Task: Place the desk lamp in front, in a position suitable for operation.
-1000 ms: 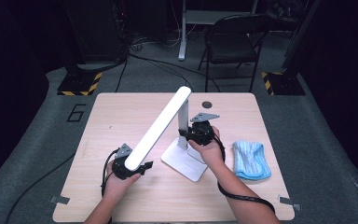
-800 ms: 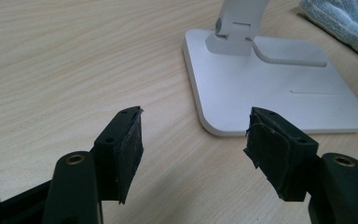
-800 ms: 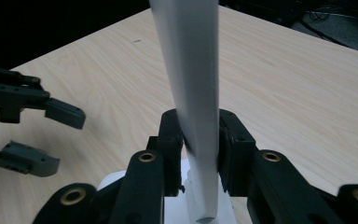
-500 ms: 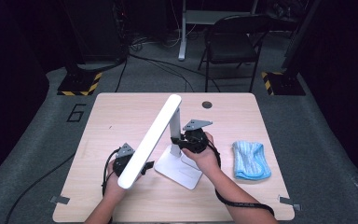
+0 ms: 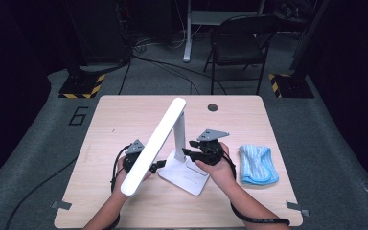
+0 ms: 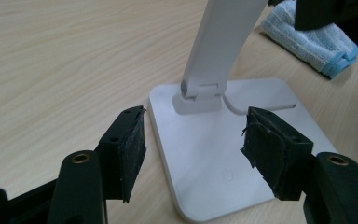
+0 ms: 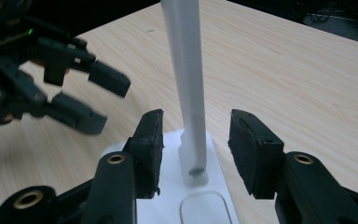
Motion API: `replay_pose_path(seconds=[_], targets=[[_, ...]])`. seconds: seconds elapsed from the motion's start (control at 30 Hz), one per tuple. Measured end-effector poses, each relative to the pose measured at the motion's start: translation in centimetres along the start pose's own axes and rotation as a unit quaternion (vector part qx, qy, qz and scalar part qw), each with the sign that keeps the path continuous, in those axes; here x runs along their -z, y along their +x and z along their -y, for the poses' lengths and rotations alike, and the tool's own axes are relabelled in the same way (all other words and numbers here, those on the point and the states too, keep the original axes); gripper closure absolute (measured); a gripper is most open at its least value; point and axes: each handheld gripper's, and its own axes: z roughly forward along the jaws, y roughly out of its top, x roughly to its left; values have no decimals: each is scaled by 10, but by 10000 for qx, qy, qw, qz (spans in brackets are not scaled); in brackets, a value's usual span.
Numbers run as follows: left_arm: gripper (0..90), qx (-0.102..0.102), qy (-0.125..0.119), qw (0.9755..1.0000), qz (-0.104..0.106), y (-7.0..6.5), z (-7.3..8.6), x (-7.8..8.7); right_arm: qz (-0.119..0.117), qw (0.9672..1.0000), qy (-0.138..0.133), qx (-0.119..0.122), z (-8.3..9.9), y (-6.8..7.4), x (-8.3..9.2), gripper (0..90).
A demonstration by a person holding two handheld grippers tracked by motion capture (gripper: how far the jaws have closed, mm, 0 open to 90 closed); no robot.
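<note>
Item: white desk lamp [image 5: 172,143], standing mid-table between your two grippers.

Your right gripper [image 7: 196,140] has just been opening; its pads now stand apart on either side of the lamp's upright stem [image 7: 189,88] with a gap on each side, so it is released. Your left gripper [image 6: 193,144] is spread over the near corner of the lamp's flat base [image 6: 205,163], clamping nothing. The lamp's long head [image 5: 154,143] slants down over your left hand [image 5: 124,167]. A folded blue cloth [image 5: 256,164] lies on the wooden table [image 5: 124,115], just right of your right hand.
</note>
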Motion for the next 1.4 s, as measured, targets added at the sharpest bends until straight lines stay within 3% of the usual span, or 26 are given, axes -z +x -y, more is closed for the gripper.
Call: replay_pose_path(seconds=[0.17, 0.37, 0.53, 0.87, 1.03, 1.2, 1.23, 1.4], targets=[[378, -55, -110, 9999, 42, -3, -14, -7, 128, 9999, -14, 64, 19, 6, 16, 514], [378, -312, -76, 9993, 199, -9, -32, -17, 139, 9999, 2, 39, 39, 15, 32, 491], [375, -285, -84, 9990, 332, -14, -40, -26, 294, 9995, 61, 117, 59, 22, 41, 466], [374, -327, -136, 9985, 416, -15, -54, -39, 311, 9992, 125, -202, 82, 20, 39, 436], [410, -429, -213, 9977, 475, -15, -59, -42, 201, 9993, 152, -280, 92, 21, 36, 395], [494, -372, -207, 9980, 466, -13, -60, -44, 139, 9991, 345, -178, 98, 26, 32, 361], [496, -410, -216, 9979, 462, -12, -60, -44, 93, 9991, 408, -72, 99, 27, 31, 344], [509, -476, -212, 9976, 449, -13, -61, -44, 81, 9989, 456, -16, 102, 31, 25, 329]])
